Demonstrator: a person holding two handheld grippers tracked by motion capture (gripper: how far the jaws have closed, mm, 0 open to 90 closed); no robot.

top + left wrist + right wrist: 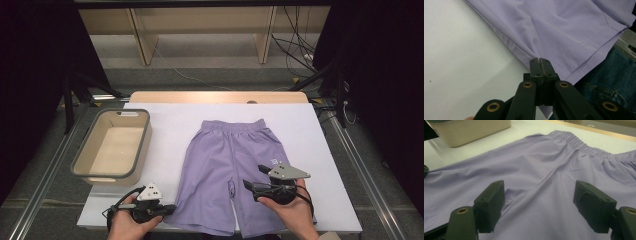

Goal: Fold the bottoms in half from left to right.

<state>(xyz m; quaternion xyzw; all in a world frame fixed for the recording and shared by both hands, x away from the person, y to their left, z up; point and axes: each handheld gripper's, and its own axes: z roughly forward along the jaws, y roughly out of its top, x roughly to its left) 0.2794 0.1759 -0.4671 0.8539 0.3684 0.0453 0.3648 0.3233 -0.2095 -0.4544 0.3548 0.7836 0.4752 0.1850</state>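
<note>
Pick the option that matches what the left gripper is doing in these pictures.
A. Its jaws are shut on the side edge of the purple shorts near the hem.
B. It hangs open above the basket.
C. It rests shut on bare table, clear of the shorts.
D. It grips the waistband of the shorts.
A: in the left gripper view the left gripper has its jaws closed, pinching a fold of the purple shorts at the leg's edge.

In the high view the shorts' [227,170] hems at 6 o'clock run off the picture's bottom edge, as do both forearms. The left tongs [540,65] cover the bit of fabric edge they pinch. The bin [471,130] at 11 o'clock in the right gripper view is cut off by the top edge.
</note>
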